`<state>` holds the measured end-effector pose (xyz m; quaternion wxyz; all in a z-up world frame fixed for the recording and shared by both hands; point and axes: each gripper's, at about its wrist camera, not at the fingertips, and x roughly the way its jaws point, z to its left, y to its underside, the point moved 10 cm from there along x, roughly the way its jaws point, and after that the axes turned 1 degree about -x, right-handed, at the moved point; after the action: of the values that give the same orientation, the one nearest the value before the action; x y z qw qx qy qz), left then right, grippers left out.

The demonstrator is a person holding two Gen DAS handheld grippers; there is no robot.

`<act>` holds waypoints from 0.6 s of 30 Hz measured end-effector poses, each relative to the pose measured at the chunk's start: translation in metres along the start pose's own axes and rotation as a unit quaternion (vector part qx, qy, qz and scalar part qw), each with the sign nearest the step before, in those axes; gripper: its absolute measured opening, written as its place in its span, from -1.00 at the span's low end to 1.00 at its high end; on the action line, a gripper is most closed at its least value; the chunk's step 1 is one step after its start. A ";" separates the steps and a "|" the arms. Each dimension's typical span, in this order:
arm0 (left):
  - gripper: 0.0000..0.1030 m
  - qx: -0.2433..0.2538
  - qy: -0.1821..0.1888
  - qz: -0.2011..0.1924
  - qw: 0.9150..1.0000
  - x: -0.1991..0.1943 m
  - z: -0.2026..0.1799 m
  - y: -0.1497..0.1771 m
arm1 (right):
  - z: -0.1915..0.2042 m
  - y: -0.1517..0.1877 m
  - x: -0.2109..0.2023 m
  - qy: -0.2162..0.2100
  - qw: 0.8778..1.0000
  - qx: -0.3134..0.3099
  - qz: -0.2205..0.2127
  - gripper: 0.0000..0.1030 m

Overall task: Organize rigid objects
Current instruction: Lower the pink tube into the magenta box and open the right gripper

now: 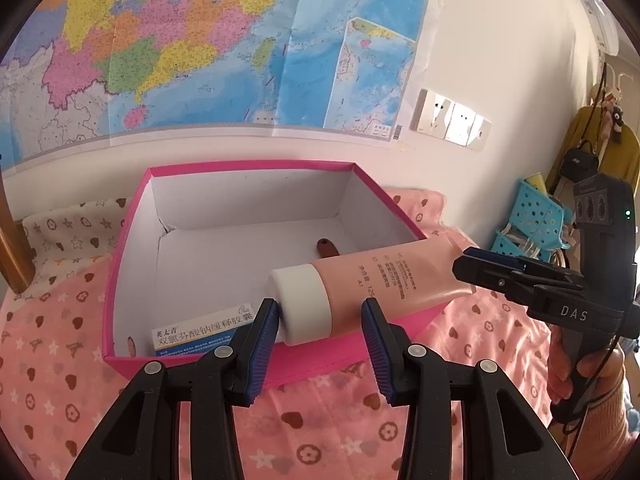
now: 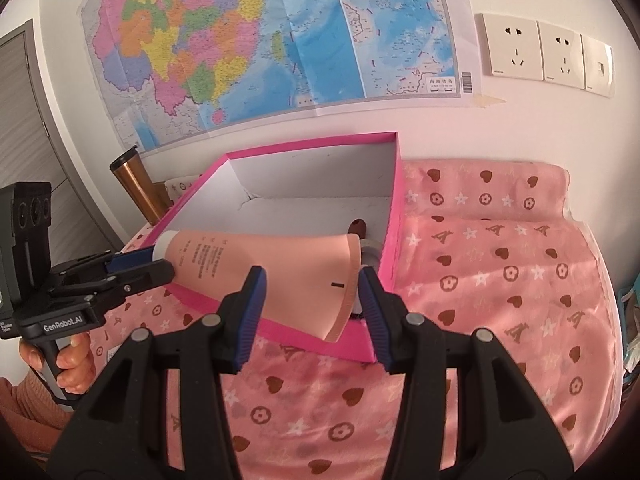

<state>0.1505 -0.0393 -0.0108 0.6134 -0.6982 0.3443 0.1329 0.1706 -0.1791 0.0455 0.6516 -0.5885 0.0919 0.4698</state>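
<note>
Left wrist view: I'm holding the pink tube (image 1: pixel 384 280) at both ends over the pink box (image 1: pixel 132 240); my left gripper (image 1: pixel 320 320) is pinching the white cap (image 1: pixel 304 304) between its blue pads, my right gripper (image 1: pixel 476 268) is clamping the flat crimped tail; two-point hold because the tube is long and would sag or swing from one end. Right wrist view confirms it: right gripper (image 2: pixel 310 300) is closing its pads on the wide tail edge, left gripper (image 2: pixel 156 268) is gripping the cap end at the far side; tube (image 2: pixel 260 268) is lying roughly level, crossing the near-right corner of the box (image 2: pixel 394 208), not yet resting inside. Box is sitting on the pink patterned bedspread (image 1: pixel 60 380) against the wall; already inside: a medicine carton (image 1: pixel 200 334) along the near wall and a small brown item (image 1: pixel 326 247) towards the back right, too small to identify. My read: I'm carrying the tube in for a drop on the bare floor between those two; risk is the tail catching the rim, so I'm wanting the cap end going in first, then letting go of both.
</note>
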 end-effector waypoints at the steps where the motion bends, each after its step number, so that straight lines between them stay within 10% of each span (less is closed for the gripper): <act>1: -0.18 0.000 -0.001 0.001 1.000 0.002 0.001 0.000 | -0.001 -0.001 0.002 0.001 1.000 0.000 0.001 -0.02; 18: -0.18 -0.014 -0.005 0.023 1.000 0.028 0.016 -0.004 | -0.010 -0.005 0.029 0.018 1.000 -0.007 0.024 -0.02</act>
<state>0.1774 -0.0334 -0.0281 0.6021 -0.6981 0.3552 0.1548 0.1938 -0.1720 0.0267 0.6338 -0.5990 0.1143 0.4758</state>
